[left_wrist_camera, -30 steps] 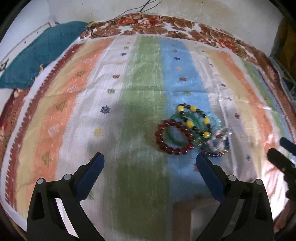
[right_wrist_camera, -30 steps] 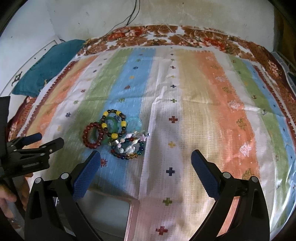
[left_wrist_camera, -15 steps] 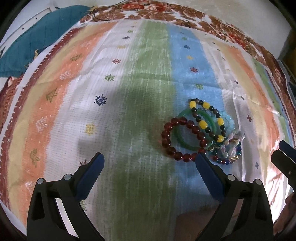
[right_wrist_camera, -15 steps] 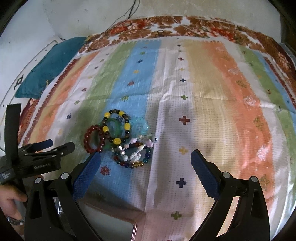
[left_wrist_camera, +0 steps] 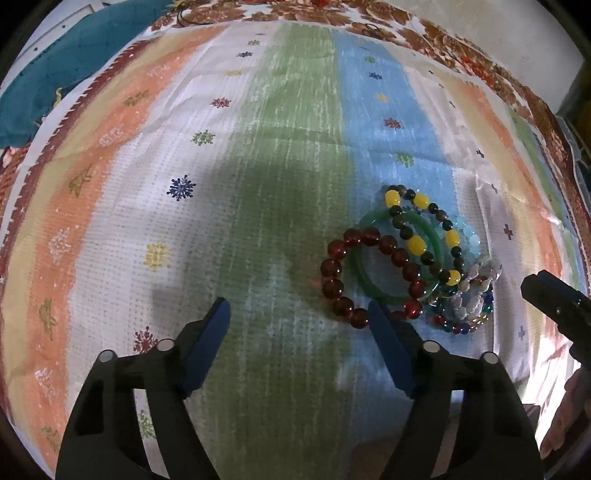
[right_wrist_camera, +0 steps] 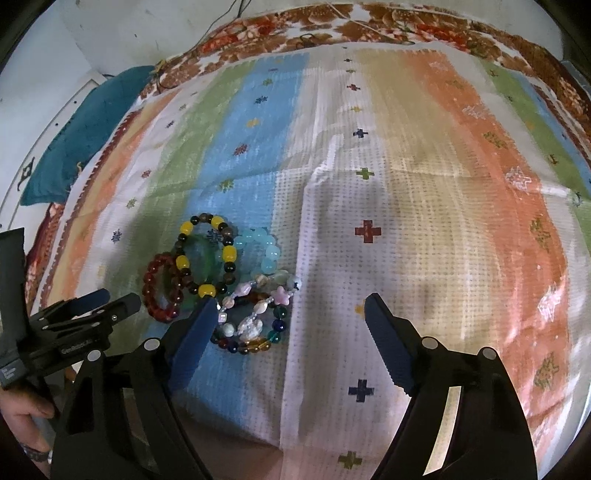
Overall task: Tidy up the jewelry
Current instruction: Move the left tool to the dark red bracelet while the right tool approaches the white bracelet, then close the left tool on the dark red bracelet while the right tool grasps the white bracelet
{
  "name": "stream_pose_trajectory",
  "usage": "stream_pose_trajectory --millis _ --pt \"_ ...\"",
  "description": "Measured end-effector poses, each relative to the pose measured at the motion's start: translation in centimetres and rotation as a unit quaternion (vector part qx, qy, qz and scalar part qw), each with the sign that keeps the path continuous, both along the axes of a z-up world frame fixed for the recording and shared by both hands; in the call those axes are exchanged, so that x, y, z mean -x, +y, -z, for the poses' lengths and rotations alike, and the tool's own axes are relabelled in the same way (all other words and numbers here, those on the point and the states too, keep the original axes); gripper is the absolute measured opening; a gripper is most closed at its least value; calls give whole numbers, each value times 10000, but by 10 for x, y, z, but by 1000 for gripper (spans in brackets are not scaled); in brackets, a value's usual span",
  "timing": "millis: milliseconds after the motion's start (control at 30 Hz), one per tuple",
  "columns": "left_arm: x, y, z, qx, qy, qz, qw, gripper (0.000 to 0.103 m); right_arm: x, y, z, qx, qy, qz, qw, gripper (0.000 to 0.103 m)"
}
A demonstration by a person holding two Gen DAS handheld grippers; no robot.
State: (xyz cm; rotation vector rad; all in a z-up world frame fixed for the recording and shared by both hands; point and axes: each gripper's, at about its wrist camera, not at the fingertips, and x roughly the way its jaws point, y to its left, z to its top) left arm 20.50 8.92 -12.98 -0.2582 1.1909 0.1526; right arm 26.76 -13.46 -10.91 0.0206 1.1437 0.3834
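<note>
A heap of bracelets lies on the striped cloth [left_wrist_camera: 288, 155]: a dark red bead bracelet [left_wrist_camera: 334, 275], a green bangle [left_wrist_camera: 432, 229], a yellow-and-dark bead bracelet [left_wrist_camera: 415, 243], a pale blue bead bracelet [right_wrist_camera: 258, 243] and a mixed glass-bead bracelet [right_wrist_camera: 255, 328]. My left gripper [left_wrist_camera: 299, 314] is open and empty, its right fingertip just short of the red bracelet. My right gripper [right_wrist_camera: 290, 306] is open and empty, its left fingertip at the edge of the mixed bracelet. Each gripper shows at the side of the other's view.
A teal cushion [left_wrist_camera: 55, 85] lies at the far left beyond the cloth's edge. A floral bedcover [right_wrist_camera: 369, 22] borders the cloth at the back by the white wall. A flat brownish thing [right_wrist_camera: 229, 458] lies at the cloth's near edge.
Both grippers have moved forward and lower towards the bracelet heap, and their jaws stand narrower than before. The bracelets have not moved.
</note>
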Motion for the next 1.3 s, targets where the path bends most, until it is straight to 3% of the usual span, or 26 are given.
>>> stream_pose_trajectory --millis 67,200,300,567,733,1000,1067,1167,1300 --pt "-1 1 1 1 7 7 10000 71 -3 1 4 -1 63 -31 10000 74" --pt "-3 0 4 -86 45 36 9999 71 -8 0 9 -2 106 -27 9999 72" --pt "-6 1 6 -148 46 63 9999 71 -13 1 15 -66 221 -13 9997 62" --pt "-8 1 11 -265 12 186 9995 72 -24 7 26 -85 346 -46 9994 59" --pt "-9 0 10 -233 -39 141 9996 59 -29 9 31 -70 400 40 9992 55" --pt "-12 -1 14 -243 -63 166 9995 58 -32 17 34 160 310 -26 9994 52" --pt "-14 -4 15 -302 -63 196 9993 58 -32 19 34 241 279 -88 9993 43" --pt "-14 -8 16 -334 -94 286 9990 49 -33 16 37 223 312 -50 9993 39" --pt "-14 -11 15 -113 -81 386 9992 27 -33 12 38 190 305 -35 9993 33"
